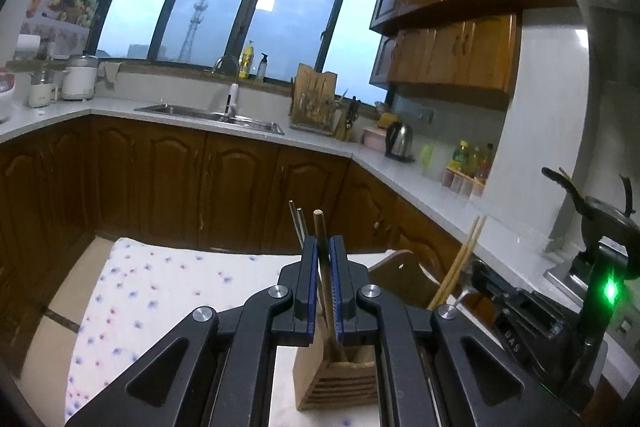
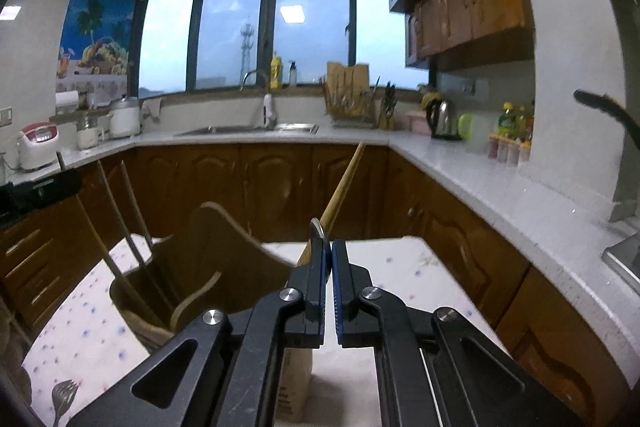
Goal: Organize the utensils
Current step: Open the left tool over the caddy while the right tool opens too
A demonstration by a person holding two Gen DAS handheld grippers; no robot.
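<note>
The only lettering that can be made out sits in the left wrist view at about four o'clock, on the black body of the right gripper (image 1: 516, 323): three pale capitals that seem to read "UAS", set sideways. In the right wrist view, at about six o'clock, the wooden utensil holder (image 2: 294, 387) carries a few lines of print on its face, too blurred to read. The bottle labels on the counter cannot be read either.

Dim kitchen, bluish dusk window (image 1: 224, 7) light, ceiling-lamp reflections — fisheye-bent edges, soft blur
</note>
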